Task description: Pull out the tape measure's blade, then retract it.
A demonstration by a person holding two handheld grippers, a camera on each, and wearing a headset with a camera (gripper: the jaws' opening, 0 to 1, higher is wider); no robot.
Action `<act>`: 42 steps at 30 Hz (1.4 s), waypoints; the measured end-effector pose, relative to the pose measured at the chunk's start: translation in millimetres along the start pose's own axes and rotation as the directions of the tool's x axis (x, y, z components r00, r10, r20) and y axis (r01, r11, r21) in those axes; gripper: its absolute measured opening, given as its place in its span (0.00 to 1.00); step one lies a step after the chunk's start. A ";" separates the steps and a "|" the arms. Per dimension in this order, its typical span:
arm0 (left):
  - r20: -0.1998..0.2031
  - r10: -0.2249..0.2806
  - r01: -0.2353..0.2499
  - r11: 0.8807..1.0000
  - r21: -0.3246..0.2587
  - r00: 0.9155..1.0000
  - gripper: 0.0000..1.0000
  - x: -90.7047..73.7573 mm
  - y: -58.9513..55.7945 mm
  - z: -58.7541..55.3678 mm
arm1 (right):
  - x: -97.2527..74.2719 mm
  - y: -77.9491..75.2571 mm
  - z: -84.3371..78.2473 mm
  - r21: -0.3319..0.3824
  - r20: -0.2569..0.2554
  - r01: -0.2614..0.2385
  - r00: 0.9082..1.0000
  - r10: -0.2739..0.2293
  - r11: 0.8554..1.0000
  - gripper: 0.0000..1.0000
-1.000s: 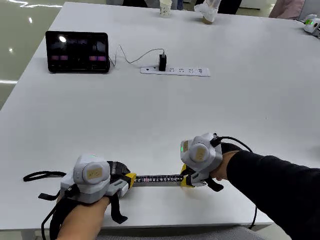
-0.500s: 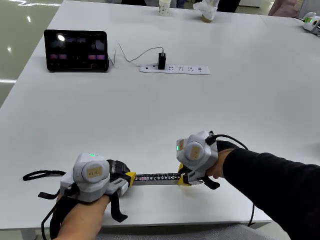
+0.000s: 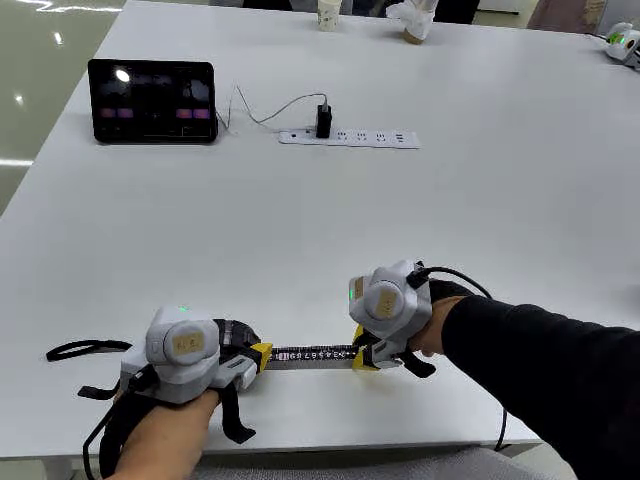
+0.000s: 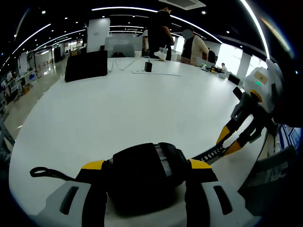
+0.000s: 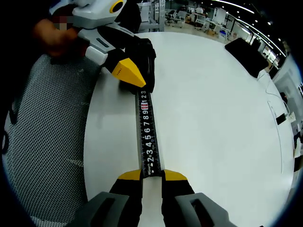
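The left tongs (image 4: 146,164) were clamped on the black tape case (image 4: 142,182), which sat on the worktop (image 3: 400,220) near its front edge. The right tongs (image 5: 152,176) were closed on the tip of the blade (image 5: 146,123), and a short run of it lay flat between the 2. I judged the pull-out to be in hand, with little drawn as yet, though the direction of travel could not be told. The next move called for a pinned case and a straight, level draw, then a guided return rather than a snap. The worktop was white and smooth, carrying a tablet (image 3: 153,100), a power strip (image 3: 350,140) and a cup (image 3: 330,14). People (image 4: 158,28) stood beyond in a bright office.
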State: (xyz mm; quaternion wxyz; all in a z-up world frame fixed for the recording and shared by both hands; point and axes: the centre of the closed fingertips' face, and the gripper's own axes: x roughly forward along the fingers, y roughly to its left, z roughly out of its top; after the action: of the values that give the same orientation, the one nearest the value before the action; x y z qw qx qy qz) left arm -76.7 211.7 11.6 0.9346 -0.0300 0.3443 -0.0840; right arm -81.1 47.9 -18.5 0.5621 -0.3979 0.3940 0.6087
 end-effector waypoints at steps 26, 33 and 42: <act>-0.001 0.000 0.000 1.000 0.001 1.000 0.62 -0.4 -0.3 -0.2 | 3.2 0.8 8.4 0.003 0.015 0.001 1.000 -0.001 1.000 0.11; 0.000 0.000 0.000 1.000 0.001 1.000 0.62 -0.1 -0.1 -0.3 | 4.0 1.3 10.8 -0.001 0.012 0.003 1.000 -0.003 1.000 0.11; 0.000 -0.003 0.003 1.000 -0.005 1.000 0.61 -0.2 -0.2 -0.5 | 5.5 1.2 13.4 0.001 0.002 -0.002 1.000 0.002 1.000 0.11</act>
State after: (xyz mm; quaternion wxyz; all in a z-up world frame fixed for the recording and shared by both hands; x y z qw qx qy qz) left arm -77.2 211.6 11.4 0.9344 -0.0330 0.3444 -0.0844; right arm -83.2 62.3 -18.5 0.5621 -0.3966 0.3942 0.6094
